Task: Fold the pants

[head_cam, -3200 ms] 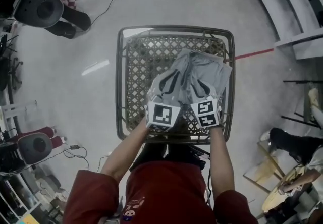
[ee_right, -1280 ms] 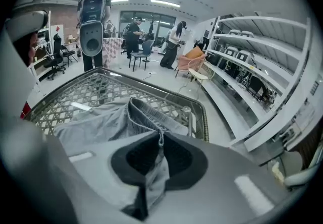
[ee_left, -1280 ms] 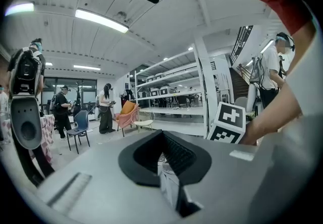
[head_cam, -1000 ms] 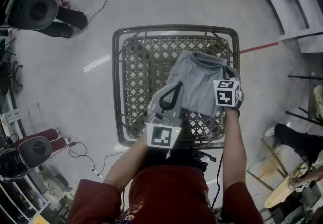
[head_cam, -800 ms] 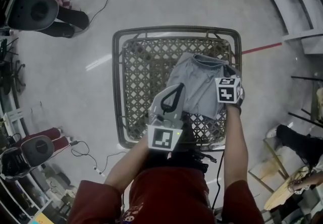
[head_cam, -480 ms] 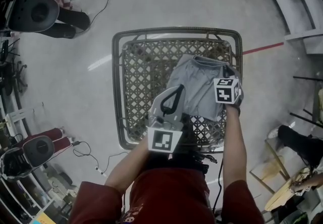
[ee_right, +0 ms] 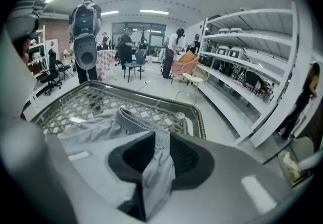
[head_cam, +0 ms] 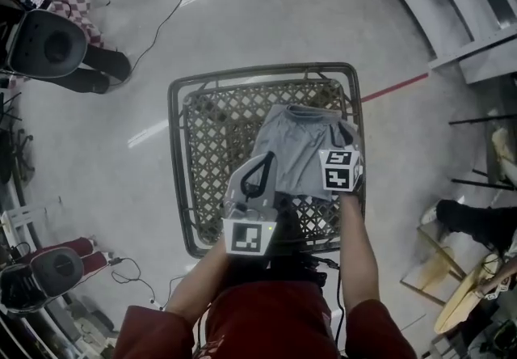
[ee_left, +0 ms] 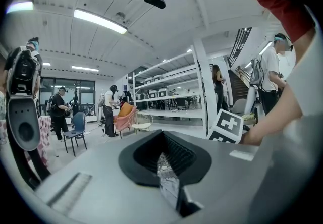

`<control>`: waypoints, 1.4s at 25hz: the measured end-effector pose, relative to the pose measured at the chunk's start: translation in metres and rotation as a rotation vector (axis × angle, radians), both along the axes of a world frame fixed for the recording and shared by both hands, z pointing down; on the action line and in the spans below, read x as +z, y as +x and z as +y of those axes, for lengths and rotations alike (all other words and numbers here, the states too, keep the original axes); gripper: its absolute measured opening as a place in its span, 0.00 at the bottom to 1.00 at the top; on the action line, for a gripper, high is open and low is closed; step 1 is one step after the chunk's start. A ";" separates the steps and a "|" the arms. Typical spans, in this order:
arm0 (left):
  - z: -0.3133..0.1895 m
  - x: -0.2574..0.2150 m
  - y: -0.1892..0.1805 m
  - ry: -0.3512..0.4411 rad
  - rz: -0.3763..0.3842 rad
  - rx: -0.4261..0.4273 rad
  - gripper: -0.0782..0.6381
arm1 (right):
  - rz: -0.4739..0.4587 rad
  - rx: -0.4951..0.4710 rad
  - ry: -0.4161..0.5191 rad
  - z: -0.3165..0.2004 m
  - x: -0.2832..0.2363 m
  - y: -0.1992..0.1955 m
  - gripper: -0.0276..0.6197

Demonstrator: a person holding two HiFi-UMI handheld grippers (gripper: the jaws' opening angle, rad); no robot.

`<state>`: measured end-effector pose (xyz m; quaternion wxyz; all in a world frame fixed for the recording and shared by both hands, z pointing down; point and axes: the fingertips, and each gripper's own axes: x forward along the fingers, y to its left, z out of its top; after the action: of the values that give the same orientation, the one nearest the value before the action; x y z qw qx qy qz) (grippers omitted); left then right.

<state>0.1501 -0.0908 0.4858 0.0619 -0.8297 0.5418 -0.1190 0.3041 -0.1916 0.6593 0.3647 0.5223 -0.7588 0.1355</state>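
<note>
Grey pants [head_cam: 295, 147] lie flattened on the right half of a lattice table [head_cam: 174, 163], waistband at the far end. My right gripper [head_cam: 343, 137] is at their right edge. In the right gripper view a fold of the pants [ee_right: 91, 124] runs up between the jaws of that gripper [ee_right: 160, 140], which have just been opening; the cloth lies loose in the gap. My left gripper [head_cam: 262, 165] hovers over the pants' near left corner. In the left gripper view it [ee_left: 164, 155] points out level across the room, shut.
The table's metal rim [ee_right: 197, 117] runs close past the right gripper. A person with a backpack rig [ee_right: 85, 31] stands beyond the far side. White shelving [ee_right: 242, 66] lines the right. Chairs and people [ee_left: 108, 112] fill the room behind, and a cable [head_cam: 161, 22] crosses the floor.
Both grippers were side by side at the pants' near end; the right one has since gone out to the right edge. The pants lie flatter. Over the last second the grippers hardly shifted.
</note>
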 end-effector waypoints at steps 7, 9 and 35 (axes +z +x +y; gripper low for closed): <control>0.025 -0.031 -0.005 0.039 0.116 -0.058 0.12 | -0.117 0.008 0.168 0.061 -0.079 -0.021 0.17; 0.035 -0.040 -0.007 0.042 0.153 -0.074 0.12 | -0.150 0.015 0.218 0.078 -0.105 -0.025 0.17; 0.220 -0.131 -0.052 0.055 0.258 -0.093 0.12 | -0.283 -0.033 0.680 0.318 -0.329 -0.073 0.17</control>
<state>0.0977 0.1288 0.3546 0.0086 -0.8100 0.5863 0.0010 0.2311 0.1267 0.3304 0.0637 0.5773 -0.8119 -0.0596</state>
